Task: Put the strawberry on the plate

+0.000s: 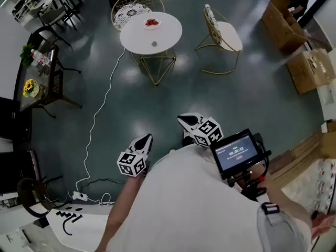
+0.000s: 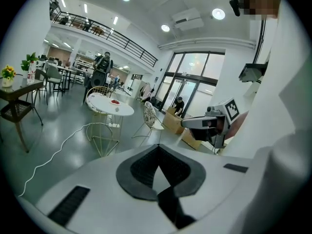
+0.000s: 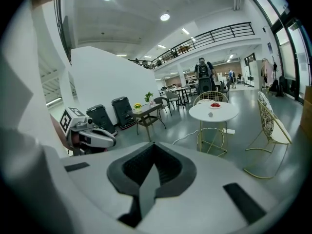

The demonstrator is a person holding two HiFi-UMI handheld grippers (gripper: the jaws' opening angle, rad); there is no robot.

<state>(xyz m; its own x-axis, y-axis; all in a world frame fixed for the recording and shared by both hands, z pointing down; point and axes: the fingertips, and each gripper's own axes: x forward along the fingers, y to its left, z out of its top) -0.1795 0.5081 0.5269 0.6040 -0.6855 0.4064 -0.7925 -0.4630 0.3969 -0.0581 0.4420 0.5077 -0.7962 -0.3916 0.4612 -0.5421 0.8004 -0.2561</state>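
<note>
While standing well apart from the table (image 1: 151, 35), holds left gripper (image 1: 146, 138) and right gripper (image 1: 182, 119) low before the body, side by side, aimed toward it. Fitting for an approach on foot: nothing within reach, hence no cause for open jaws. Left jaws pressed fully together, empty. Right jaws likewise closed pad to pad, gripping nothing.

Strawberry (image 1: 152, 22), judged by the red, on the plate (image 1: 151, 28) at the table's far side, near the round-backed chair (image 1: 137, 9). Small pale thing (image 1: 154, 44) near the table's middle, apart from the plate; too small to name, possibly the piece to be moved. Task judged barely begun, waiting on arrival at the table.

From the head view alone: both grippers at once from above, the screen (image 1: 236, 152) mounted by the right hand, the white cable (image 1: 100, 114) trailing across the floor from the table. From the gripper views alone: closed pads seen head-on, each gripper's neighbour off to one side, and a person with a backpack (image 3: 204, 74) beyond the table, not made out from above. Glass doors (image 2: 187, 82) in the left gripper view only.
</note>
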